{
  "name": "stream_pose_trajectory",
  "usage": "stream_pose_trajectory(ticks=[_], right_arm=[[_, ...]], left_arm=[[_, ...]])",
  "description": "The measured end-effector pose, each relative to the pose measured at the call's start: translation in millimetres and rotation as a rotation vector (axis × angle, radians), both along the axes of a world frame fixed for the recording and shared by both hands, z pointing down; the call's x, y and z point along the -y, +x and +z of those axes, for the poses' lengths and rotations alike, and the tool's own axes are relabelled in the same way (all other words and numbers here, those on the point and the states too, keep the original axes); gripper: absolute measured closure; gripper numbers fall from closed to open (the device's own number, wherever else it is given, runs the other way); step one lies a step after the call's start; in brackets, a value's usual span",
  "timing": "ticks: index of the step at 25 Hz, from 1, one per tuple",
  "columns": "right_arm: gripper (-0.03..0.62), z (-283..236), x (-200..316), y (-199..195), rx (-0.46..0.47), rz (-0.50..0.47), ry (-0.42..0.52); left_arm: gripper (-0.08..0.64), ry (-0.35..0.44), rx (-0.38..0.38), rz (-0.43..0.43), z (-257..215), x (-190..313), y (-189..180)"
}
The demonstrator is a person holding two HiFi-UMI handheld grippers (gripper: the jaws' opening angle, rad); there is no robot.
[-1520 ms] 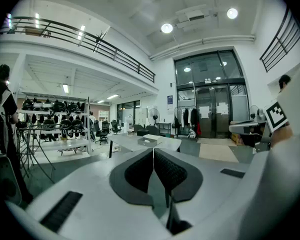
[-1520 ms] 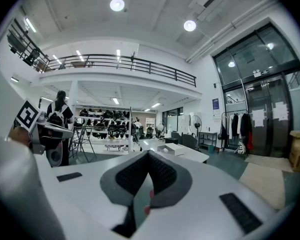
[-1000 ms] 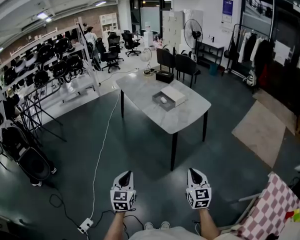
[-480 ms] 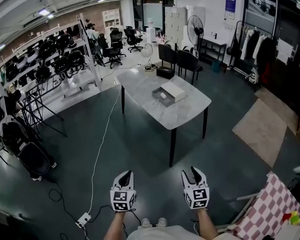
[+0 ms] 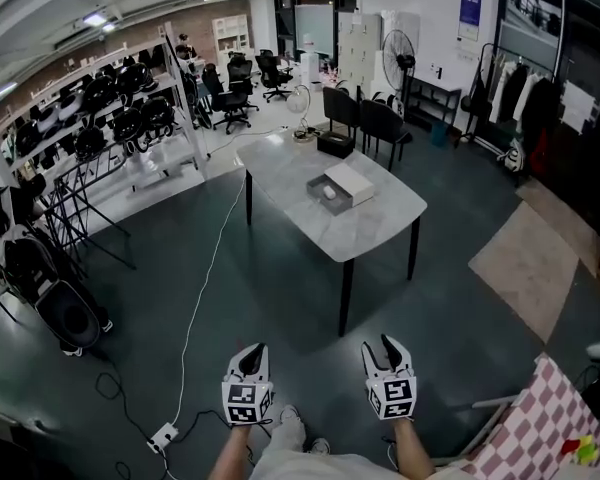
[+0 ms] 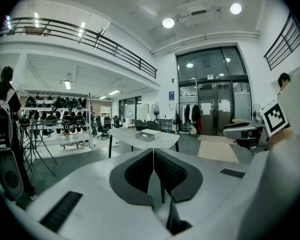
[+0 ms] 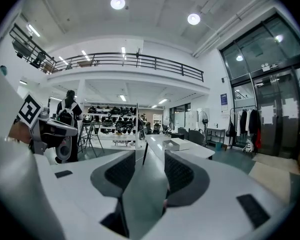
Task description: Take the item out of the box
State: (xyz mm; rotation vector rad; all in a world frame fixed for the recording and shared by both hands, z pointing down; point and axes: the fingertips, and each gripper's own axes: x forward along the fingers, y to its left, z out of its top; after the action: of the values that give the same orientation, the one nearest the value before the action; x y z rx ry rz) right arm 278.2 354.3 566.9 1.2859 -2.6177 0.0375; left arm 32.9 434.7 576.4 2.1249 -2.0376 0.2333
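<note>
Table (image 5: 375, 218) far off; left gripper (image 5: 251, 352) closed, right gripper (image 5: 386, 345) parted.

Open grey box (image 5: 328, 193) on table; small white item (image 5: 329, 193) inside

One table (image 5: 372, 230), one box (image 5: 325, 207) (one item (image 5: 329, 192) in it), two grippers: left gripper (image 5: 252, 352), right gripper (image 5: 388, 346).

Smooth marble-look table (image 5: 375, 224), matt grey box (image 5: 316, 194)
</note>
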Motion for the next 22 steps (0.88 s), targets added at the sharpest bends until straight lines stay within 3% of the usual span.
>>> stream_pose_trajectory(ticks=[10,22], right_arm=[[0.423,11,60,-22,-0.008,0.002,-0.002],[0.423,0,188,-79,-0.042,0.043,0.001]], left_arm=[[0.541,-0.002,-0.013,0.009,15,65,-20],[0.541,0.018,-0.043,0.043,4,204,-87]])
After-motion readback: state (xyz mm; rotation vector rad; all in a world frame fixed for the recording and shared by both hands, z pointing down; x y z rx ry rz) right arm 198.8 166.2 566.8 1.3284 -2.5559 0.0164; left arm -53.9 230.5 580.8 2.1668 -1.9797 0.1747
